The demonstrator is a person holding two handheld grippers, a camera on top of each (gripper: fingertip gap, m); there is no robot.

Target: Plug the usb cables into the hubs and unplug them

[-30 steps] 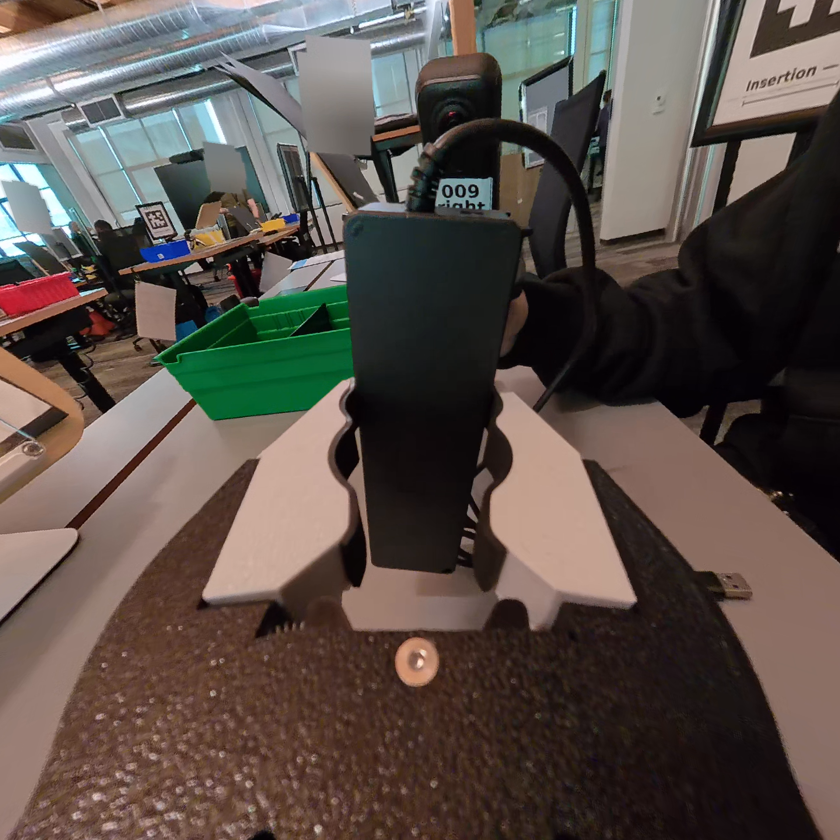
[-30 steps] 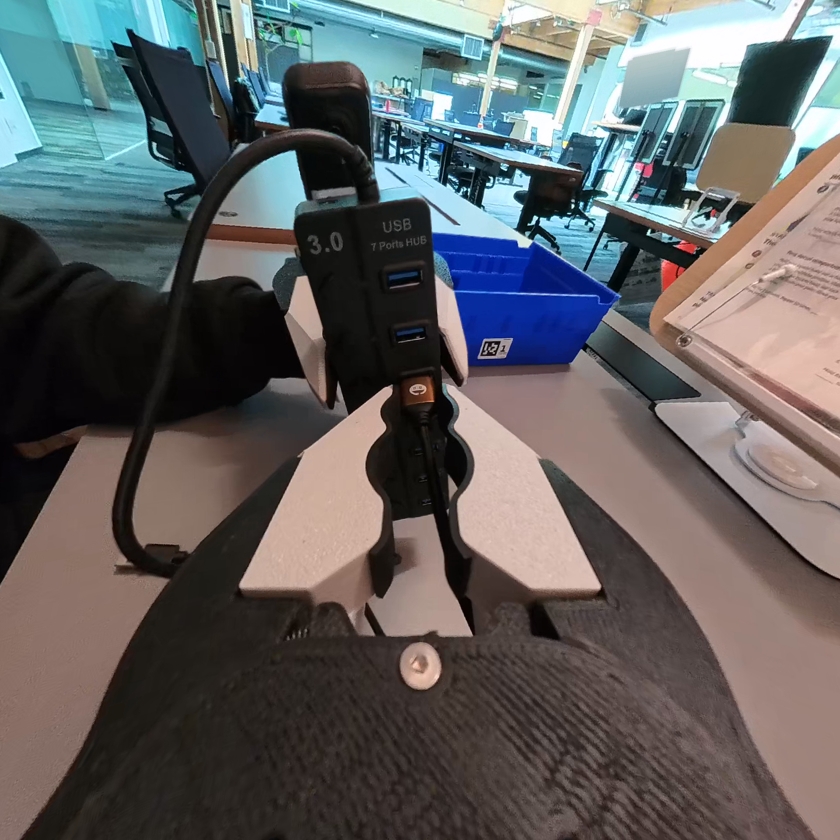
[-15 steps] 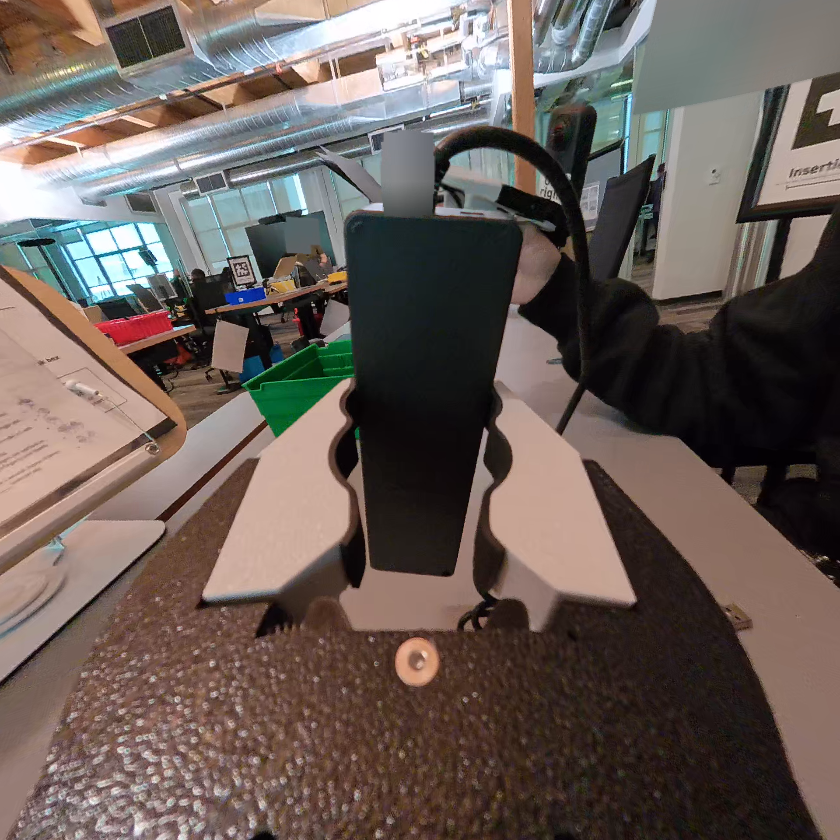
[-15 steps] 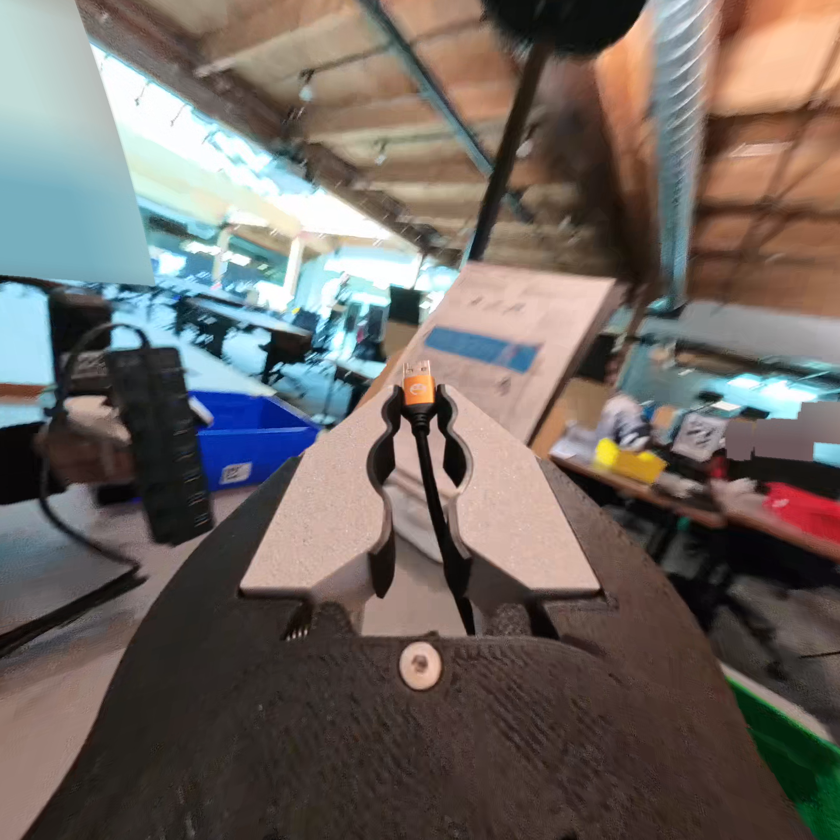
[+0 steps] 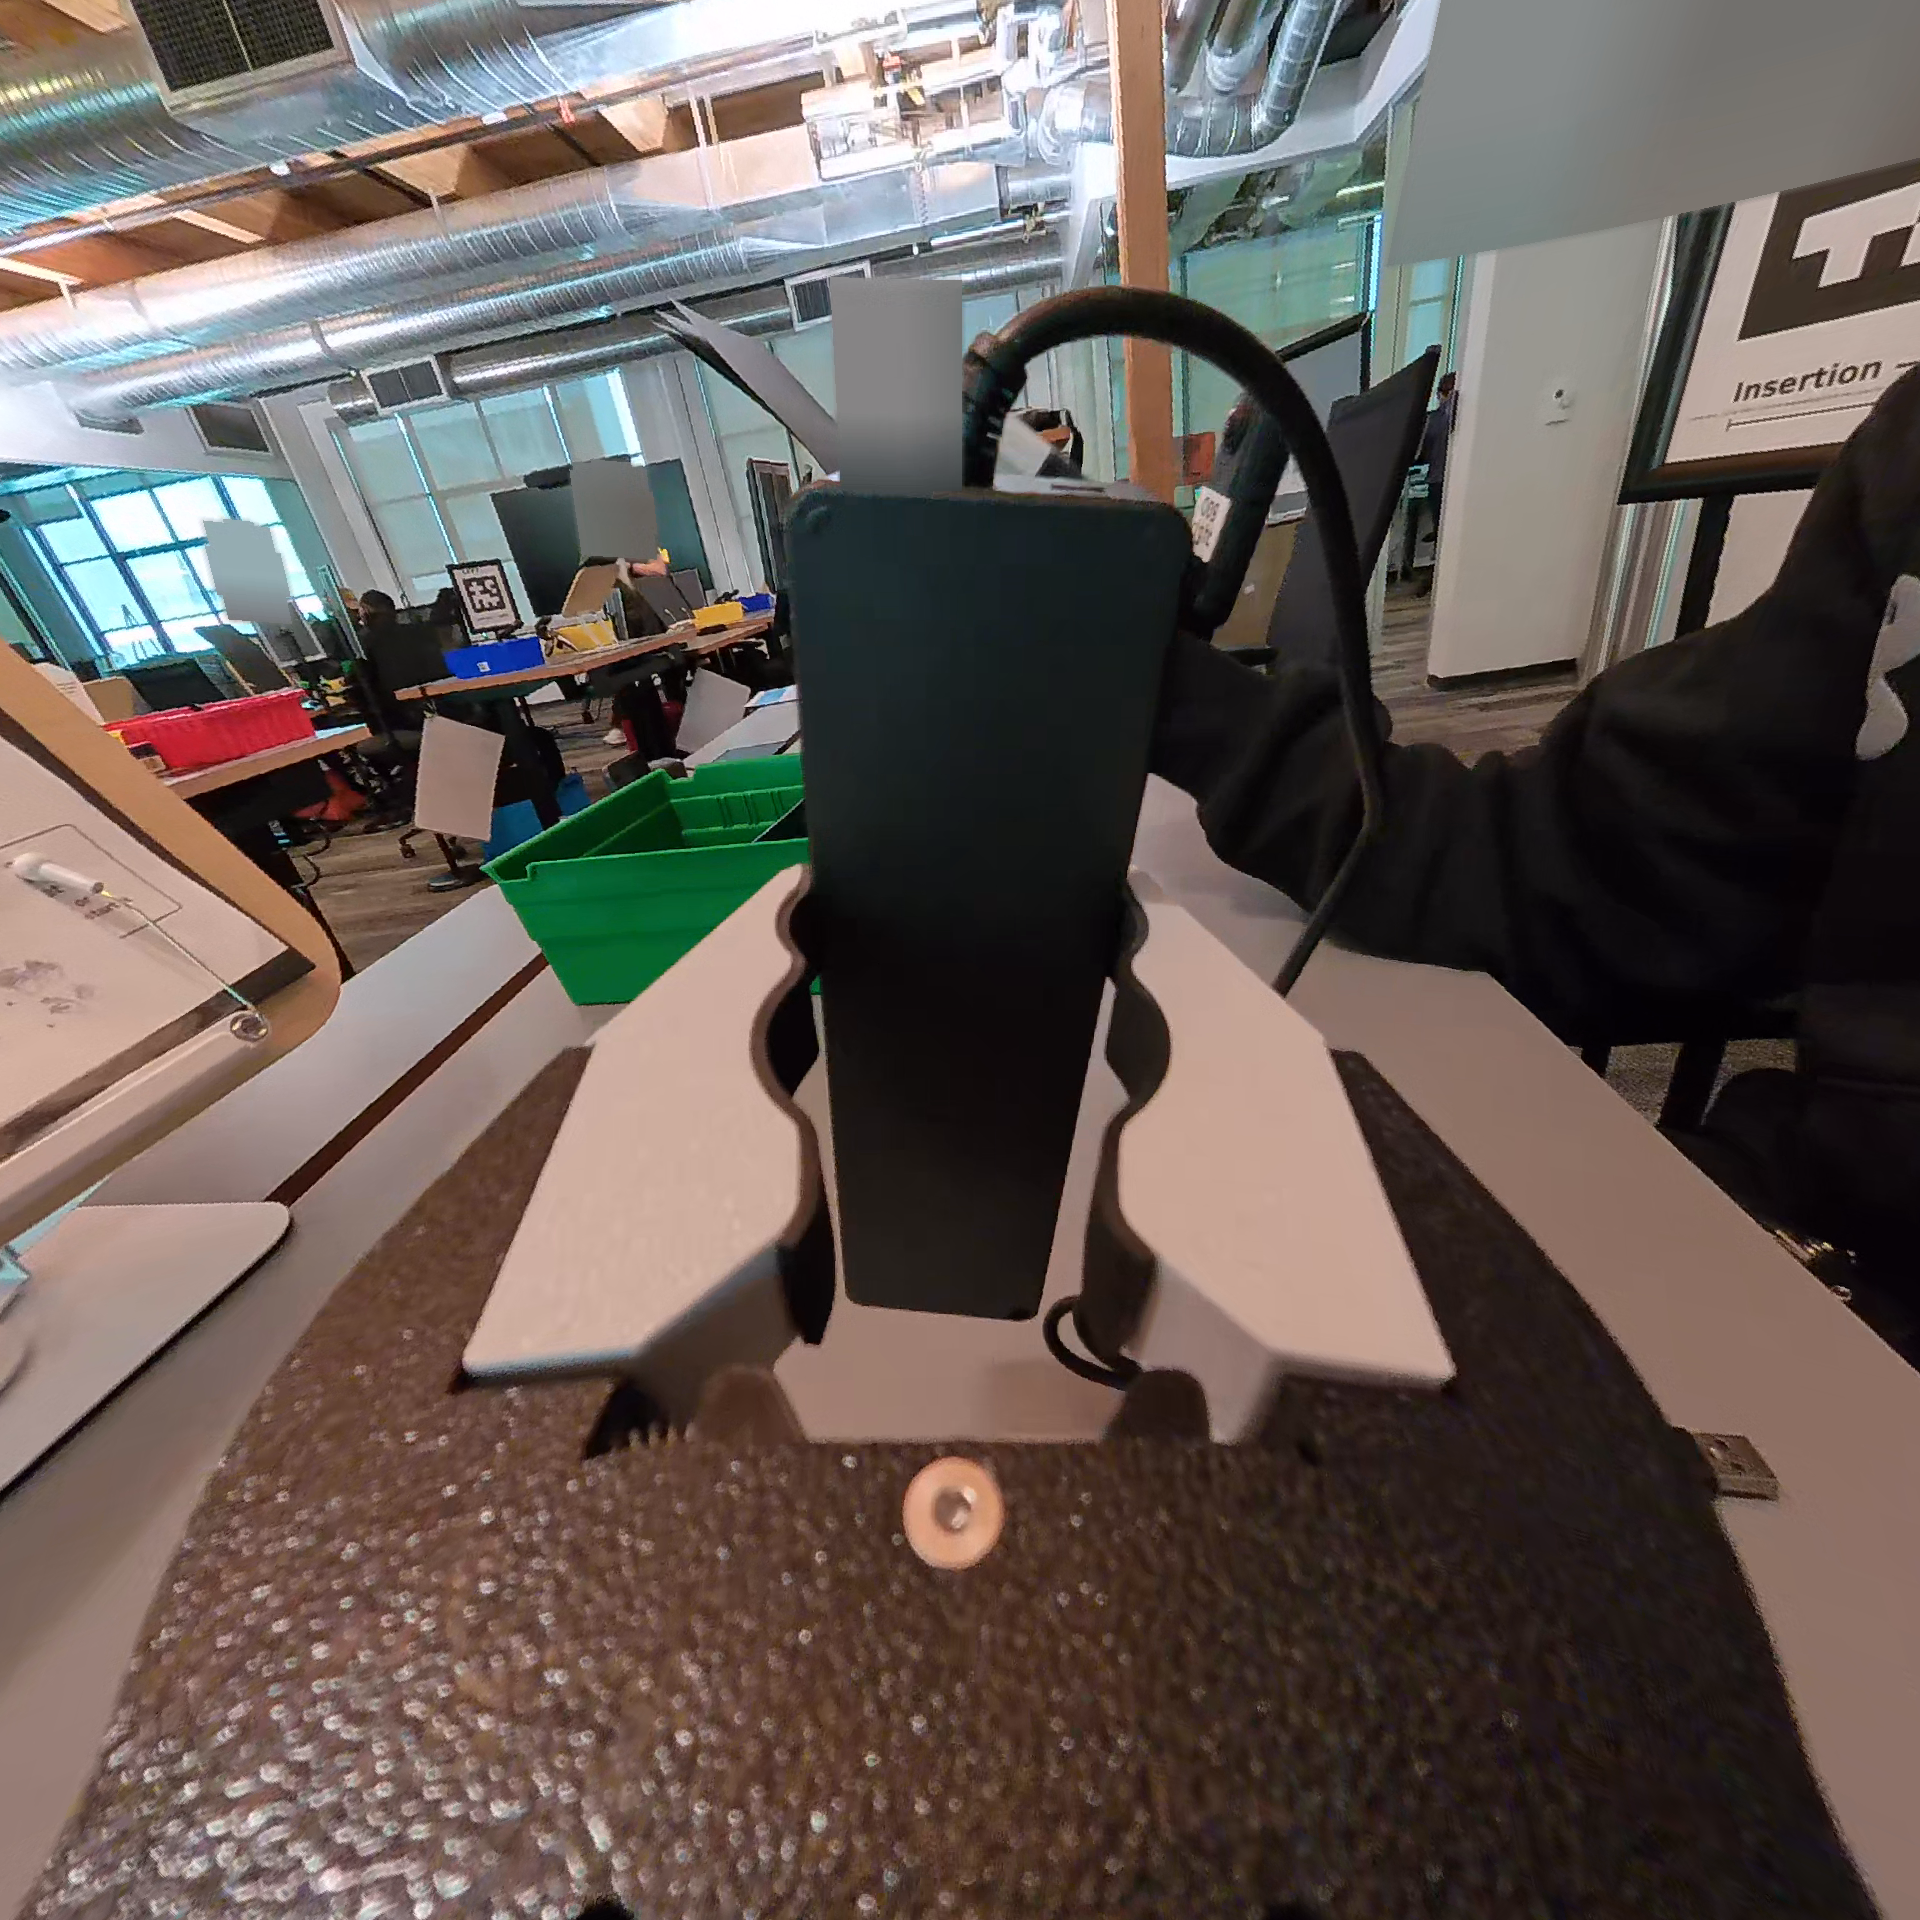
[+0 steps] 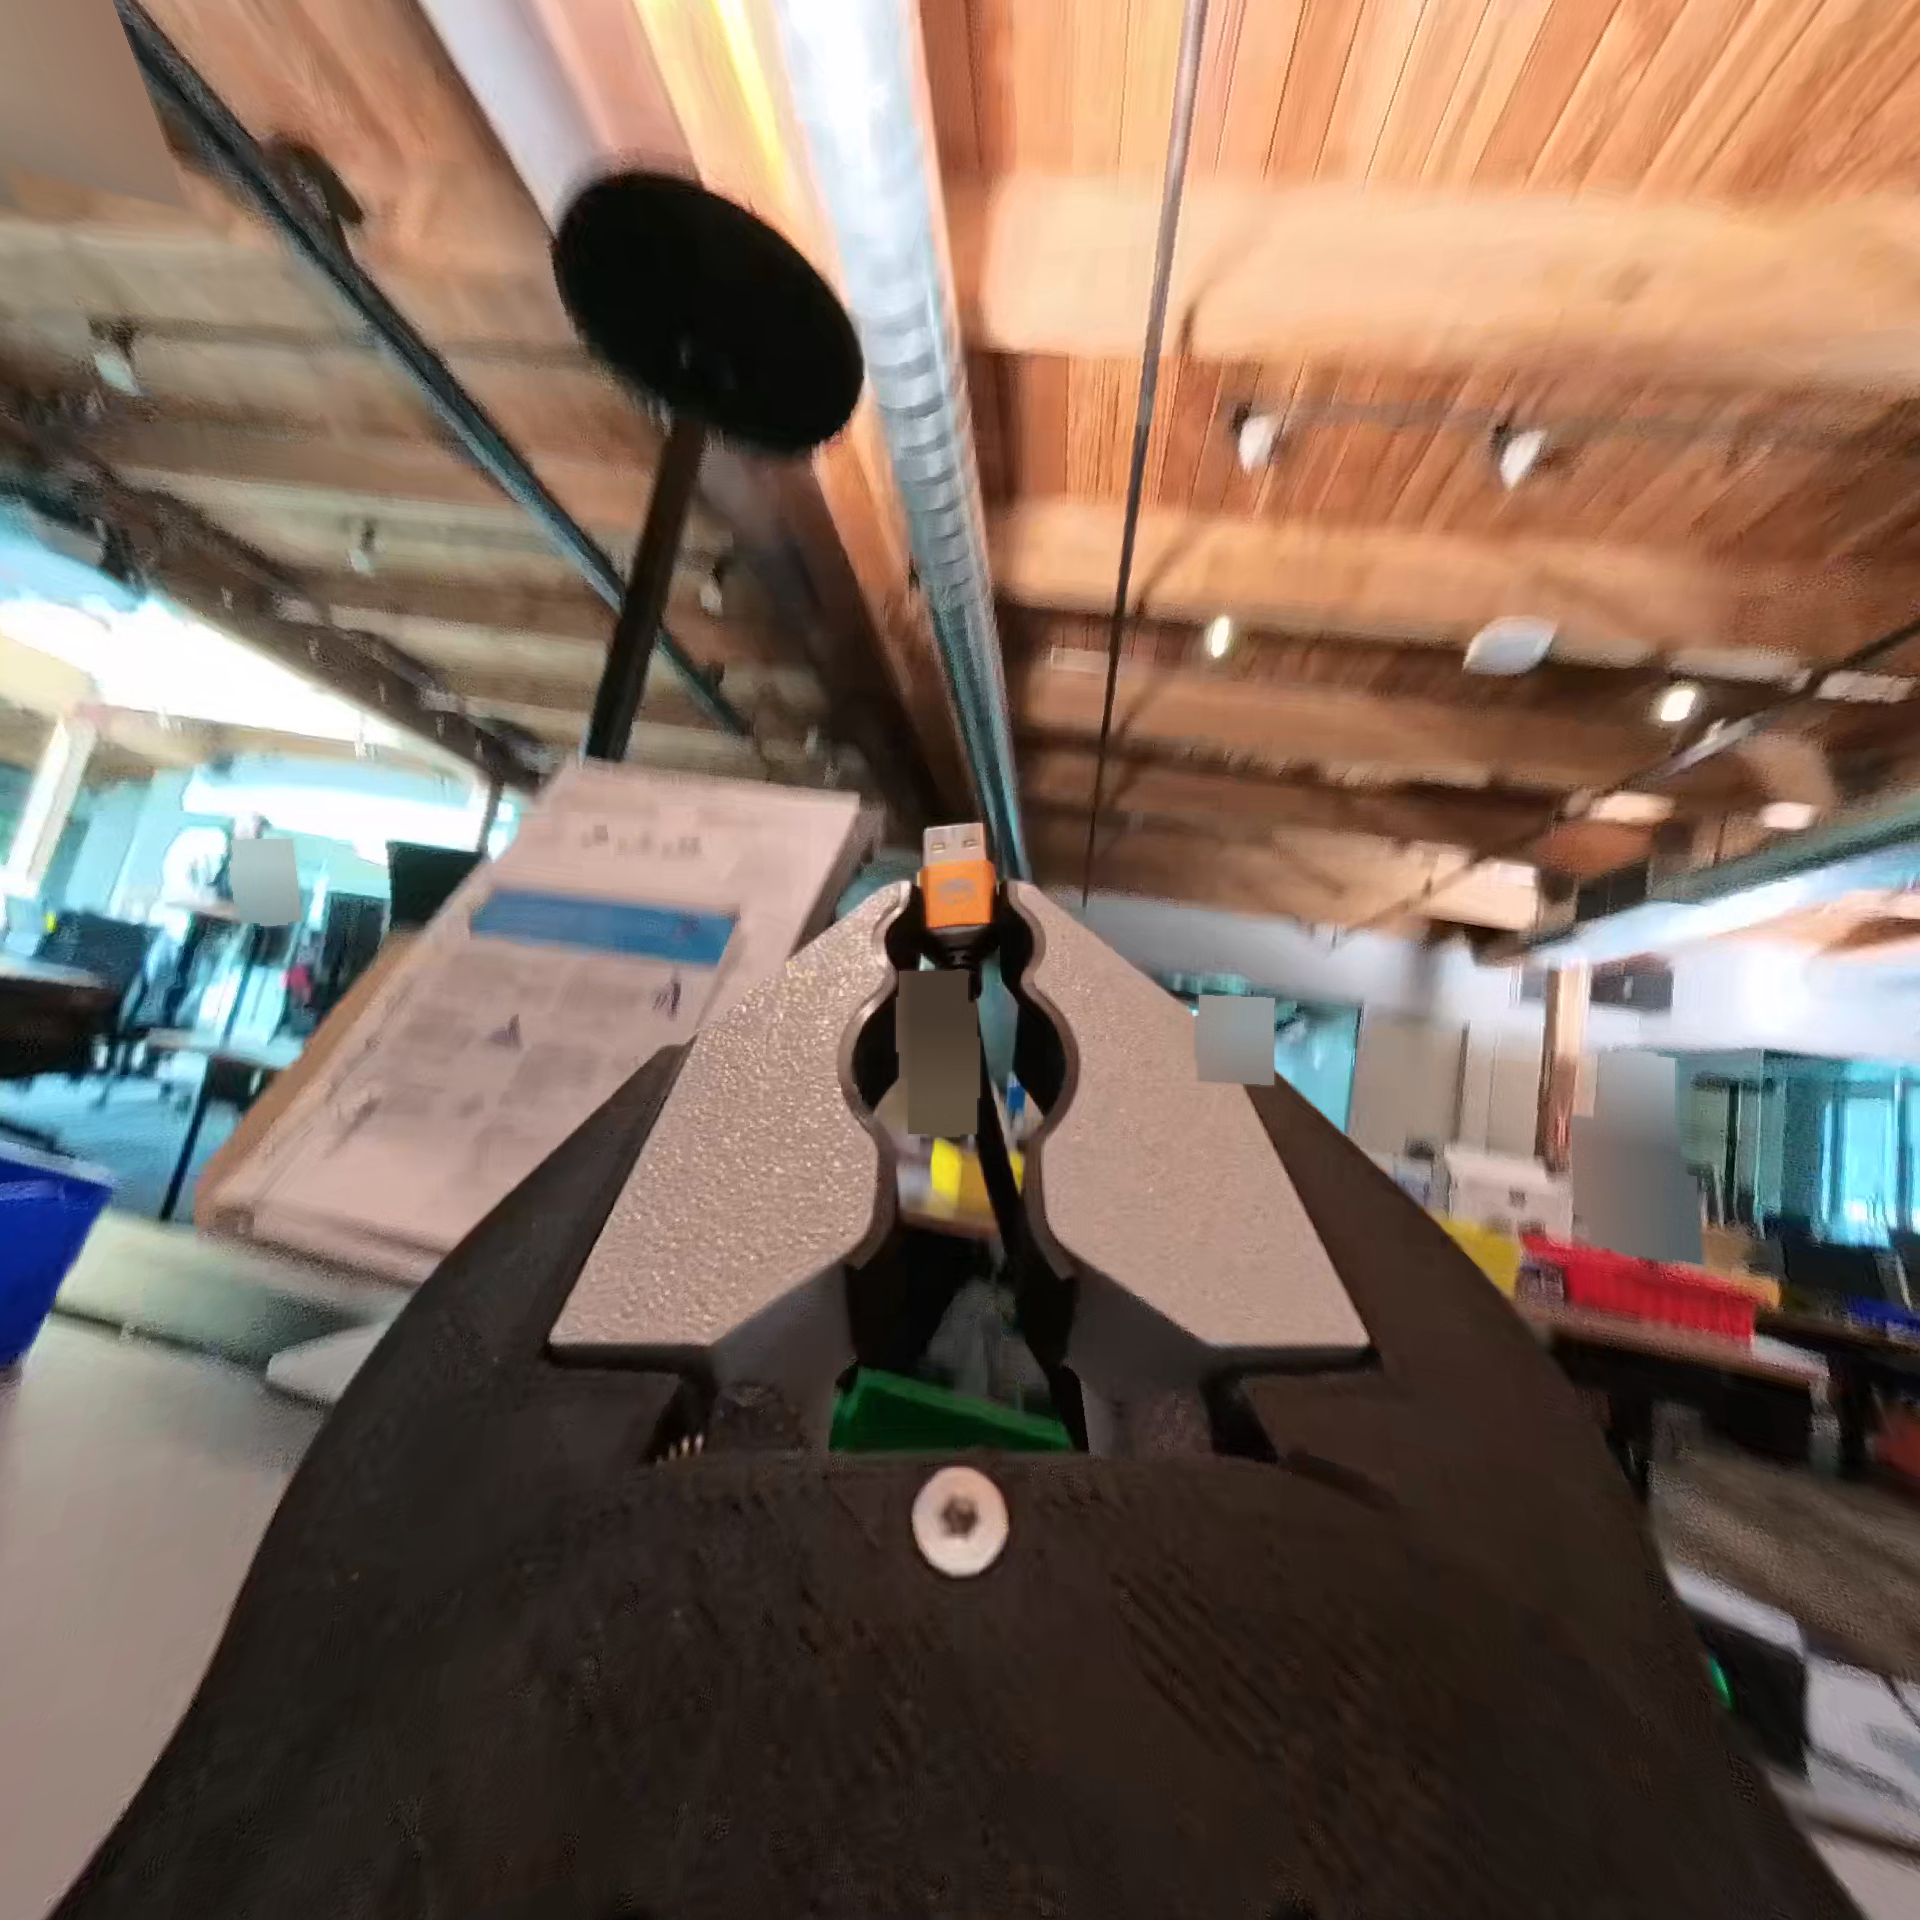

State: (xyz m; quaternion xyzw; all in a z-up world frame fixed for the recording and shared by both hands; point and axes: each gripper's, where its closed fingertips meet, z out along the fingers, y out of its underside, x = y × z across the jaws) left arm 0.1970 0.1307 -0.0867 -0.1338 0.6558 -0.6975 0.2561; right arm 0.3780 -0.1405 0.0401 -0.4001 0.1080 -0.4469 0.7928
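Black hub [image 5: 977, 894] sits upright between the left gripper [image 5: 961, 935] fingers, clamped by its long sides, plain back face toward the camera; its lower end sits down in the throat of the jaws and its top stands well clear of the fingertips. Thick black hub lead [image 5: 1320, 582] exits the top, arcs over to the right and drops behind the right finger toward the grey table [image 5: 1558, 1122]. A loose silver USB plug [image 5: 1737, 1463] lies flat on the table at the right edge of the gripper body, apart from the hub. A thin black cable loop [image 5: 1081, 1345] shows at the base of the right finger, just beside the hub's bottom corner. Green bin [image 5: 634, 883] is on the table behind the fingers, left of the hub; a dark sleeve [image 5: 1558, 831] reaches in from the right, behind the hub. Right gripper [image 6: 958, 904] is pinched tight on the orange USB plug [image 6: 956, 891]: orange shell right at the fingertips, metal tip poking out past them and not inserted in anything, black cable [image 6: 1013, 1195] trailing back down the gap between the fingers. That view is tilted up at a wooden ceiling and motion-blurred; hub not visible in it.
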